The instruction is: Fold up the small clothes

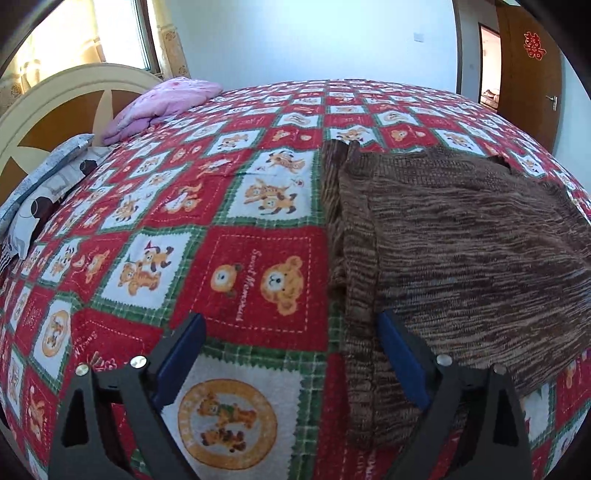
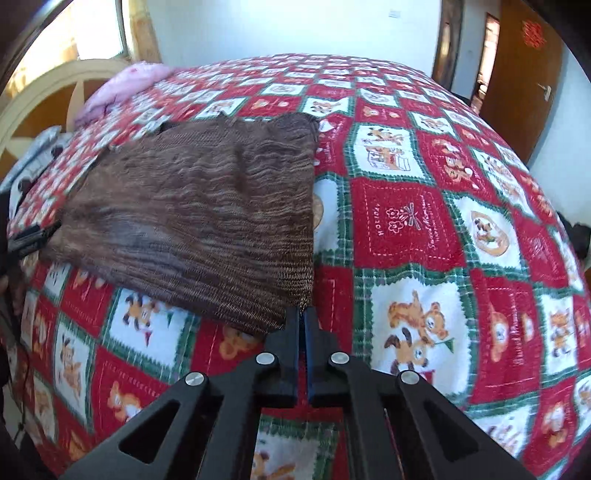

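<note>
Right tongs (image 2: 303, 314) pinch sweater (image 2: 207, 206) corner; left tongs (image 1: 291, 332) spread wide.

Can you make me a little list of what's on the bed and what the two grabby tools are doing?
garment: brown knitted sweater, lying flat, partly folded
surface: bed with a red, white and green teddy-bear blanket
left tool: open, one finger over the sweater's near left edge, not gripping
right tool: shut, at the sweater's near right corner; whether it pinches the knit is unclear
by the headboard: pink quilt, grey patterned pillow
background: brown door, window
</note>
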Motion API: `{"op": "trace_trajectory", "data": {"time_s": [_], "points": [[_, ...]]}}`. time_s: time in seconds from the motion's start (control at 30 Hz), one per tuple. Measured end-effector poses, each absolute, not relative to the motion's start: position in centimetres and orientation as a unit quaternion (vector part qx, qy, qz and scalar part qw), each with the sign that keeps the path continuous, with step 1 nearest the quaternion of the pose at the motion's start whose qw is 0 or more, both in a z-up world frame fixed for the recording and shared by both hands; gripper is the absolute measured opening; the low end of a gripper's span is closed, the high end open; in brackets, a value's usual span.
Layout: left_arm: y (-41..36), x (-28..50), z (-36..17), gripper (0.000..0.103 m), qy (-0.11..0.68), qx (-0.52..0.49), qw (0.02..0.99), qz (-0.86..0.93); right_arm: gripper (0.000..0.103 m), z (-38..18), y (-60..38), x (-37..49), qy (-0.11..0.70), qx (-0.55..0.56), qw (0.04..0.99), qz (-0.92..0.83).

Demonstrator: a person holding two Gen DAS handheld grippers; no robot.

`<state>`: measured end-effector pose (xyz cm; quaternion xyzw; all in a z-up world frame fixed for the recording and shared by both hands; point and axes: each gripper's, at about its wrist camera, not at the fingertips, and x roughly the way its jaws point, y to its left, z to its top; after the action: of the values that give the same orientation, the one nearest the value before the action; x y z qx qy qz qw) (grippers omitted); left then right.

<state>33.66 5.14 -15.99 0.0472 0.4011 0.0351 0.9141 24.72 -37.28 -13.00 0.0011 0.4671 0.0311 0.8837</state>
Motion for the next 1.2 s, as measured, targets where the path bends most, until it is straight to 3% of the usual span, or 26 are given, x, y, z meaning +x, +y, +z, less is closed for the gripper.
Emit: {"op": "trace_trajectory", "data": {"time_s": [0.07, 0.13, 0.3, 0.37, 0.43, 0.5, 0.57, 0.63, 1.0, 1.17, 1.2], "points": [[5.1, 33.4, -16.0, 0.093, 0.402, 0.045, 0.914, 0.029, 0.006, -12.8, -37.7, 24.8, 0.460, 0.016, 0.887, 0.025], [5.2, 32.9, -15.9, 0.086, 0.405, 0.040, 0.913, 0.018, 0.021, -12.4, -37.9, 24.9, 0.452, 0.025, 0.892, 0.006], [4.7, 31.1, -16.1, 0.079, 0.396, 0.064, 0.916, 0.005, 0.029, -9.9, -36.1, 24.5, 0.408, -0.006, 0.913, -0.015], [4.4, 30.8, -16.0, 0.063, 0.396, 0.063, 0.916, -0.015, 0.042, -9.2, -34.8, 24.7, 0.398, -0.010, 0.917, 0.007], [3.9, 30.4, -15.7, 0.033, 0.395, 0.056, 0.916, -0.039, 0.045, -9.1, -32.9, 24.6, 0.389, -0.025, 0.920, 0.026], [3.3, 29.7, -15.4, 0.024, 0.389, 0.045, 0.918, -0.059, 0.045, -9.4, -30.9, 24.4, 0.382, -0.047, 0.922, 0.045], [2.6, 29.4, -15.6, 0.023, 0.393, 0.050, 0.915, -0.077, 0.045, -10.0, -29.3, 24.2, 0.386, -0.056, 0.918, 0.064], [1.8, 29.1, -15.8, 0.011, 0.385, 0.079, 0.917, -0.075, 0.045, -10.7, -28.1, 24.2, 0.394, -0.063, 0.914, 0.077], [2.9, 28.1, -16.2, 0.009, 0.385, 0.089, 0.915, -0.081, 0.046, -10.7, -22.7, 28.1, 0.387, -0.051, 0.911, 0.134], [3.1, 27.8, -16.2, 0.009, 0.385, 0.085, 0.916, -0.078, 0.050, -14.4, -17.1, 28.8, 0.455, -0.032, 0.861, 0.227], [3.3, 27.7, -16.2, 0.010, 0.385, 0.081, 0.916, -0.079, 0.050, -14.5, -16.0, 27.4, 0.436, -0.067, 0.870, 0.220]]}}
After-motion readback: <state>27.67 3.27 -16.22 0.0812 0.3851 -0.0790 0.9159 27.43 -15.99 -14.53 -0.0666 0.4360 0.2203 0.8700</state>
